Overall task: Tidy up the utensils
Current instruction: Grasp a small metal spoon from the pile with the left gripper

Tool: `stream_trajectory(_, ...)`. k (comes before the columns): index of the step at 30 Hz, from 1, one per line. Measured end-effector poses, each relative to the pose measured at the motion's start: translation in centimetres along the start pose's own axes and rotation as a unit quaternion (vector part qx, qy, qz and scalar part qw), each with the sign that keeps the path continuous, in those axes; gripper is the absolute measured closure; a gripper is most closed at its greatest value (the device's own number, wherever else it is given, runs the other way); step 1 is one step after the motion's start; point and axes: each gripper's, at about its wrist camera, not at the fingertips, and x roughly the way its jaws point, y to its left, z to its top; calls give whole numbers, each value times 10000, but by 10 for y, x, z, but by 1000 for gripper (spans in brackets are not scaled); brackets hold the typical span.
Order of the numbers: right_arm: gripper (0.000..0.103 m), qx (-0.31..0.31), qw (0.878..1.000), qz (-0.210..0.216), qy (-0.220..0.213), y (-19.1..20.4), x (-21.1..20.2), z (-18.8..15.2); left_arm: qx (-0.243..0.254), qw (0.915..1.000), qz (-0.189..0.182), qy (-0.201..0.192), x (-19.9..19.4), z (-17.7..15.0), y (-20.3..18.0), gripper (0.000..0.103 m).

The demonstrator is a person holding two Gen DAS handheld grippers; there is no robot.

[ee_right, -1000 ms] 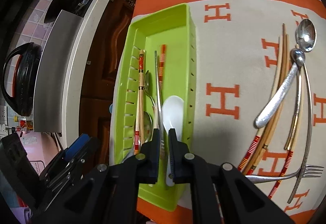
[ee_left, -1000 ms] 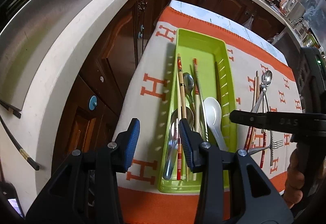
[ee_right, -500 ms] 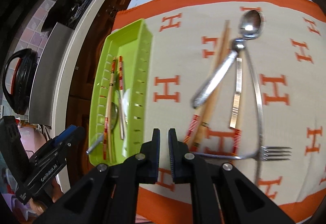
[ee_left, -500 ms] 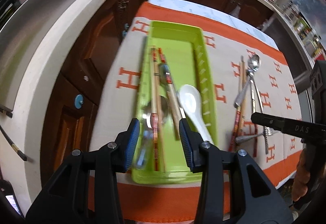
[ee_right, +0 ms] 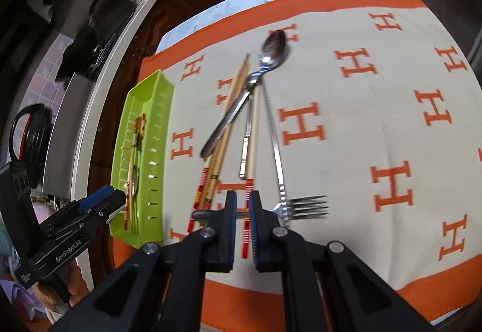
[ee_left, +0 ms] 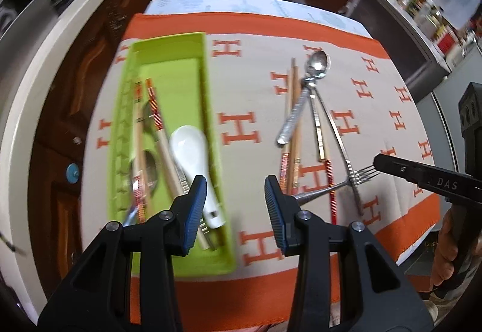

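Left wrist view: left gripper (ee_left: 235,190) jaws wide, empty, above cloth between green tray (ee_left: 208,84) and loose utensil pile (ee_left: 313,133). Tray holds white spoon (ee_left: 192,151), chopsticks, metal spoons.

Right wrist view: right gripper (ee_right: 241,211) jaws narrow, nothing gripped, over red-striped chopstick (ee_right: 247,205), just beside fork (ee_right: 301,206). Step: fetching next piece. Next: widen, descend, pinch one item, carry to tray.

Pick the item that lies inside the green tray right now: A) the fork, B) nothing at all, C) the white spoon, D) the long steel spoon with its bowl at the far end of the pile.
C: the white spoon lies in the green tray beside chopsticks, while the fork rests on the cloth outside it.
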Motion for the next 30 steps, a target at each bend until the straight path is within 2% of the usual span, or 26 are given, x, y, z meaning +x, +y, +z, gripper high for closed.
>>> stream_trajectory(9, 95, 301, 9994, 104, 98, -33, 14, 10, 575, 9981, -73, 185, 40, 42, -49, 66)
stream_trajectory(14, 95, 387, 9992, 87, 101, -47, 19, 19, 738, 9967, -100, 324, 70, 71, -64, 66)
stream_trajectory(17, 95, 386, 9992, 72, 124, -50, 24, 26, 725, 9960, -190, 477, 86, 83, -71, 66)
stream_trajectory(20, 95, 343, 9993, 65, 141, -50, 29, 35, 714, 9945, -460, 613, 95, 86, -78, 68)
stream_trajectory(25, 95, 352, 9990, 144, 214, -48, 39, 41, 693, 9905, -843, 836, 106, 84, -92, 85)
stream_trajectory(30, 95, 435, 9986, 207, 224, -52, 40, 40, 418, 9884, -977, 1082, 126, 90, -95, 91)
